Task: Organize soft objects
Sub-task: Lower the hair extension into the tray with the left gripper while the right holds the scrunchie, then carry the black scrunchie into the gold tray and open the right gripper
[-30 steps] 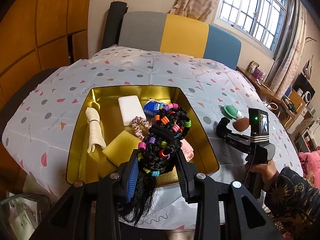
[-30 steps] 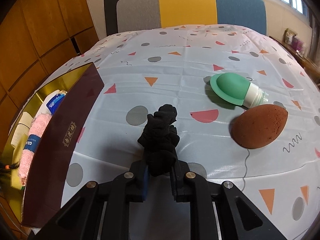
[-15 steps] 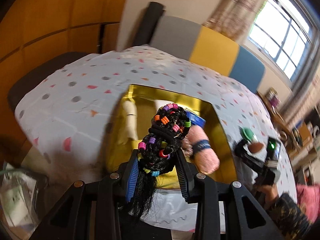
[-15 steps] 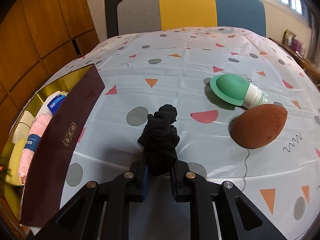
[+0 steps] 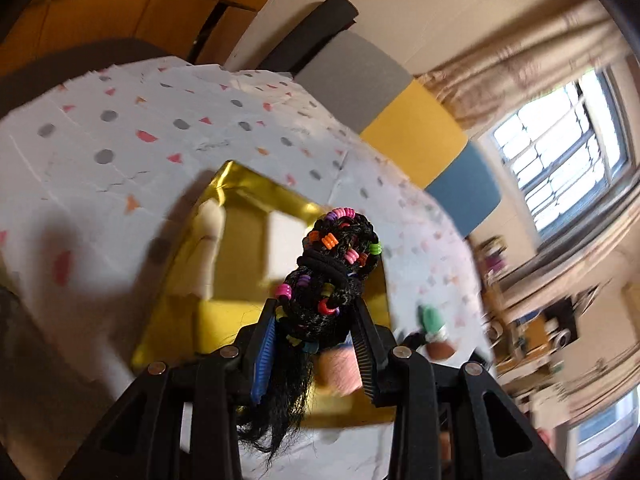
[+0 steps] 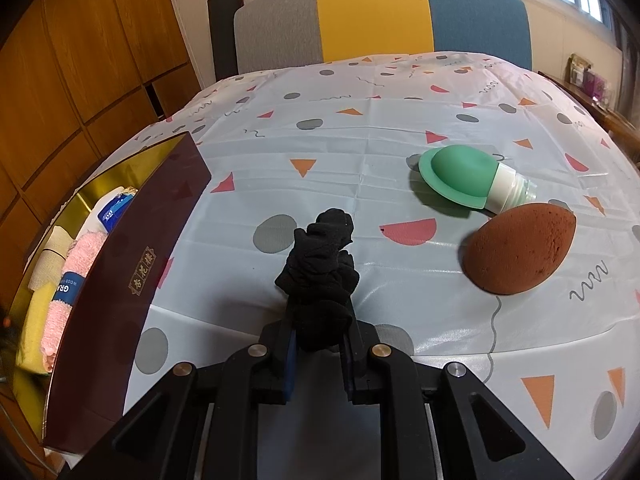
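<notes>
My left gripper (image 5: pixel 316 324) is shut on a black braided hairpiece (image 5: pixel 332 276) strung with coloured beads, its loose hair hanging below the fingers. It hangs tilted over the gold-lined box (image 5: pixel 240 188), which holds a pink towel roll (image 5: pixel 340 368) and a yellow sponge (image 5: pixel 224 320). My right gripper (image 6: pixel 318 336) is shut on a crumpled black scrunchie (image 6: pixel 320 268), just above the patterned tablecloth (image 6: pixel 360 120). The box's dark outer wall (image 6: pixel 132 264) stands to its left. A brown egg-shaped sponge (image 6: pixel 520 252) and a green silicone bottle (image 6: pixel 460 176) lie to the right.
The box also holds a white sponge (image 5: pixel 284 236), a cream glove (image 5: pixel 208 236) and a blue-white packet (image 6: pixel 114 210). A grey, yellow and blue chair back (image 6: pixel 380 12) stands beyond the table. Wooden cabinets (image 6: pixel 80 60) line the left wall, windows the right.
The left gripper has rolled and swung sideways over the box with the hairpiece still clamped, and its view is tilted and blurred. The right gripper and its scrunchie have stayed put.
</notes>
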